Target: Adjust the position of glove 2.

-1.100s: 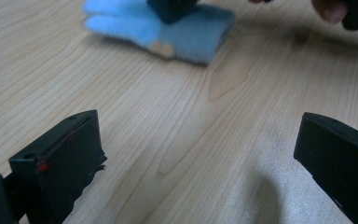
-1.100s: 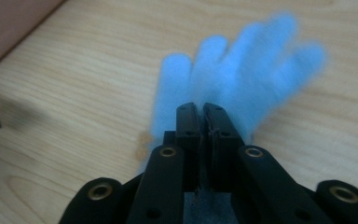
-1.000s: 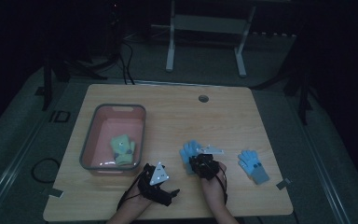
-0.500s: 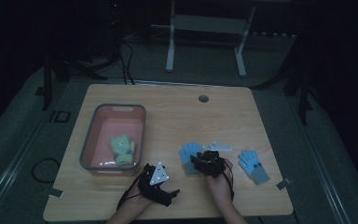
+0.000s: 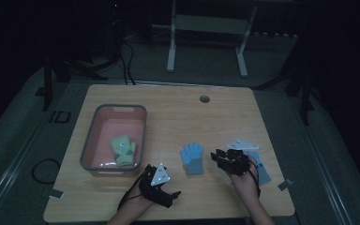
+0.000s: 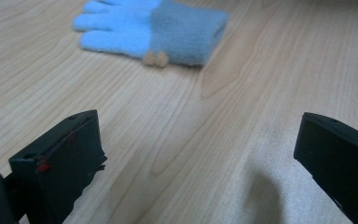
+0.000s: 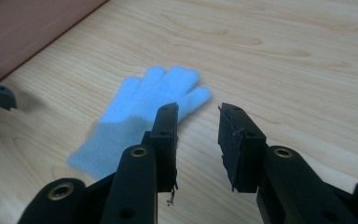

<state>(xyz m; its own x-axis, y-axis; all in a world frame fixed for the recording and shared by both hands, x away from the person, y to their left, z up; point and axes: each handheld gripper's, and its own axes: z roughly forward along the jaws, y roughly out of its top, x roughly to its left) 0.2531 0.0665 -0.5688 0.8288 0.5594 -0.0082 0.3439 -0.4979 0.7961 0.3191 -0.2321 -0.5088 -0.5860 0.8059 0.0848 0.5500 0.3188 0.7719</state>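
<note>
A light blue glove (image 5: 192, 159) lies flat on the wooden table (image 5: 168, 112), fingers pointing away from me. My right gripper (image 5: 221, 159) hovers just right of it, open, with nothing between its fingers; in the right gripper view (image 7: 198, 126) the glove (image 7: 140, 116) lies left of the jaws. A second blue glove (image 5: 262, 171) lies partly under my right hand. My left gripper (image 5: 166, 190) rests near the front edge, left of the glove, wide open (image 6: 196, 154) and facing the glove (image 6: 154, 30). A green glove (image 5: 123, 150) lies in the pink bin (image 5: 96, 126).
The pink bin with a grey rim stands at the table's left side. A small round hole (image 5: 204, 99) is near the far edge. A white frame stand (image 5: 206, 28) stands on the floor beyond the table.
My right gripper has let go of the blue glove and moved right, away from it. The glove now lies flat on the table. The left gripper has stayed put.
</note>
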